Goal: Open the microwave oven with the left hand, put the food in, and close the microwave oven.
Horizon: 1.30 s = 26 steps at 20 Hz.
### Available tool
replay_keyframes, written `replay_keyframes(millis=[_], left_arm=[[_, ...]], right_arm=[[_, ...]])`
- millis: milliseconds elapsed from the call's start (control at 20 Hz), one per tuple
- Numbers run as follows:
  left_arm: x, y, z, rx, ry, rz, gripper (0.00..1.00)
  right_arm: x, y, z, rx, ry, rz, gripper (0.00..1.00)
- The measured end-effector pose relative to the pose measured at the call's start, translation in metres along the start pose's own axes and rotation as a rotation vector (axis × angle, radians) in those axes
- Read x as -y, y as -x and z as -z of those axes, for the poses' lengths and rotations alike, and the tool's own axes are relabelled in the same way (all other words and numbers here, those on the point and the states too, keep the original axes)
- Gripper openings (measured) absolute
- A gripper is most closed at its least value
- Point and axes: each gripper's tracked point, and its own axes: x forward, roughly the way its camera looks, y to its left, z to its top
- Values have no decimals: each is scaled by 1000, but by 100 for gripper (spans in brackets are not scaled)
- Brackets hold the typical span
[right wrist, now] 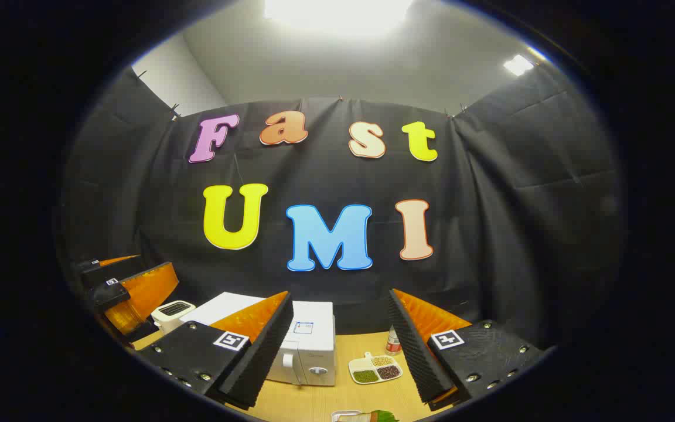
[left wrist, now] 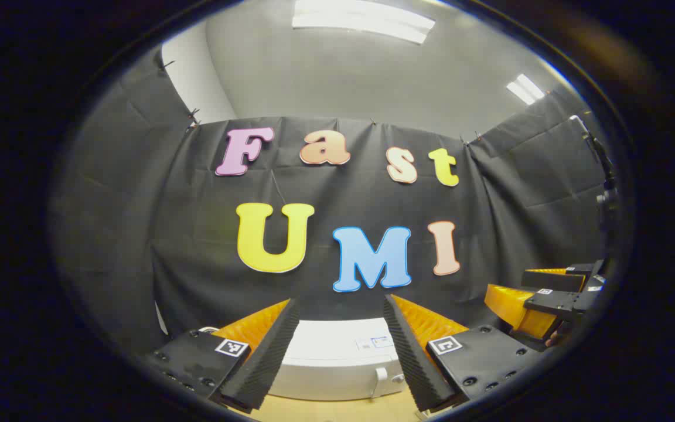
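The white microwave (right wrist: 308, 343) stands on the wooden table with its door closed, a handle and a round knob on its front. In the left gripper view the microwave (left wrist: 337, 357) lies low between my left gripper's fingers; the left gripper (left wrist: 338, 300) is open, held above and short of it. My right gripper (right wrist: 340, 293) is open too, with nothing between its fingers. At the bottom edge a white plate with green leafy food (right wrist: 365, 416) sits on the table, below the right gripper. Each view catches the other gripper at its side: the right one (left wrist: 539, 299), the left one (right wrist: 132, 290).
A white divided dish of beans (right wrist: 375, 369) lies right of the microwave, with a small bottle (right wrist: 393, 343) behind it. A white toaster (right wrist: 173, 310) stands left of the microwave. Black cloth walls close the booth on three sides. The wooden table (right wrist: 314, 404) runs forward.
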Motion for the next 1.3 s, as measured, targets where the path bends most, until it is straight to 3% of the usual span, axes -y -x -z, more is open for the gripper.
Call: replay_keyframes(millis=[950,1150,1300], left_arm=[[20,-39,32,26,11,15,94],[30,-56,84,-10,-24,-11,97],[49,-70,134,-64,-37,14,96]], right_arm=[[26,-26,26,-39,21,16,97],[37,-34,43,-75,35,27,97],[46,-44,61,-125,56,41,97]])
